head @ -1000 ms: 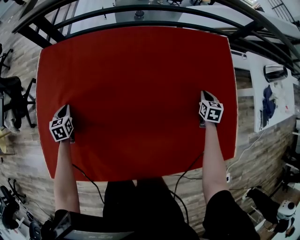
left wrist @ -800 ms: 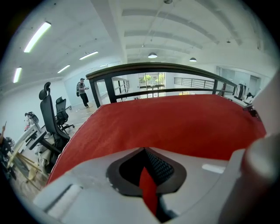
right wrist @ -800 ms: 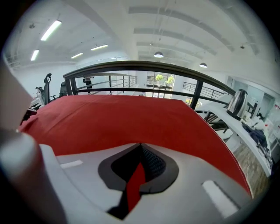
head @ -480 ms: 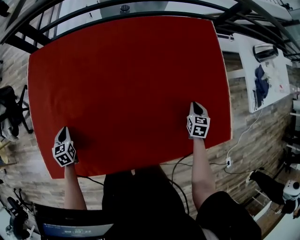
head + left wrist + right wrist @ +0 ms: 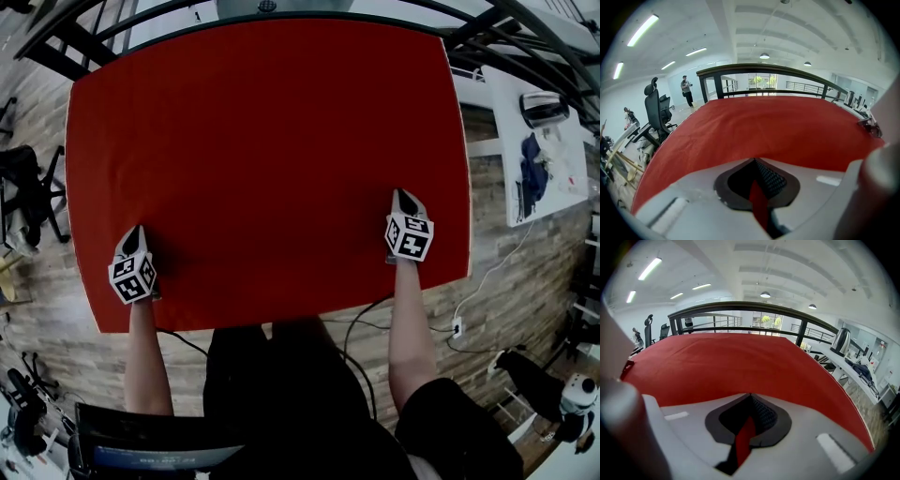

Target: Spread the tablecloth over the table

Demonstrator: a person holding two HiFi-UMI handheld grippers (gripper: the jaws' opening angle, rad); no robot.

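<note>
Across the whole top, the cloth [image 5: 272,159] already lies open and nearly flat, a red sheet reaching from the far railing [image 5: 309,17] to the person's side; the table beneath is covered and does not show. Only faint creases run along its left margin in the left gripper view [image 5: 693,140]. The spreading looks almost finished. What seems left is a last tug to square the near edge, which runs slanted in the head view, and then letting go.

Both tools are closed down to a narrow pinch, each with a strip of cloth caught between its jaws. The left gripper [image 5: 136,234] bites the cloth near the near-left corner, just inside the near edge. The right gripper [image 5: 403,197] bites it near the right side, a little farther in from that edge. In each gripper view a thin red fold stands up in the slot between the jaws [image 5: 757,187] [image 5: 746,425], and the rest of the sheet stretches away ahead of the tool, smooth and taut towards the far side [image 5: 731,366].
</note>
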